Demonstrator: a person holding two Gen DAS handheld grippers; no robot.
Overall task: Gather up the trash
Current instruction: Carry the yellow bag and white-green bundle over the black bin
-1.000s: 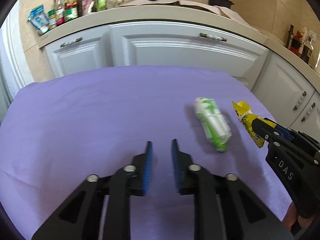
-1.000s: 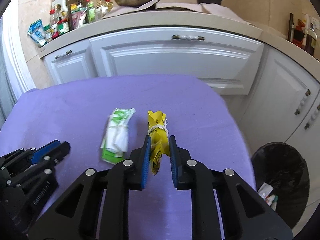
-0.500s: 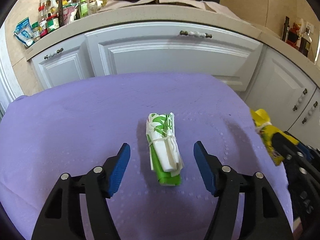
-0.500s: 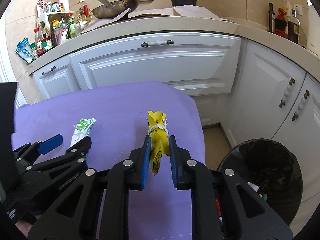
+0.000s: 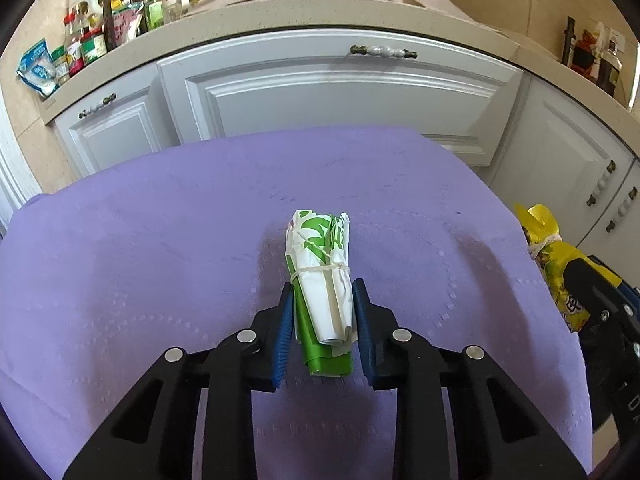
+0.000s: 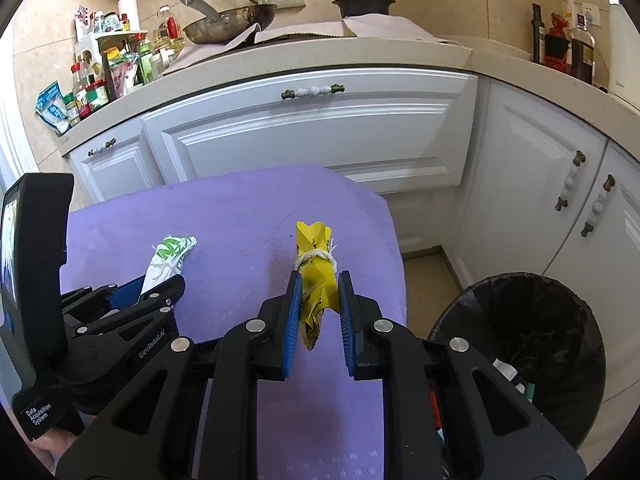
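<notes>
A green and white wrapper bundle [image 5: 322,280], tied with a rubber band, lies on the purple tablecloth [image 5: 160,240]. My left gripper [image 5: 322,300] has closed around it, both blue pads touching its sides. It also shows in the right wrist view [image 6: 168,258]. My right gripper [image 6: 319,296] is shut on a yellow wrapper bundle [image 6: 316,276] tied with string and holds it above the table's right end. The yellow bundle also shows at the right in the left wrist view [image 5: 552,256].
A black-lined trash bin [image 6: 524,344] stands on the floor right of the table, with some litter inside. White kitchen cabinets [image 6: 312,140] run behind the table. The counter holds bottles and jars [image 6: 104,76] and a pan [image 6: 228,24].
My left gripper moved forward and closed from wide open onto the green and white bundle. My right gripper carried the yellow bundle to the right, bringing more of the bin into view.
</notes>
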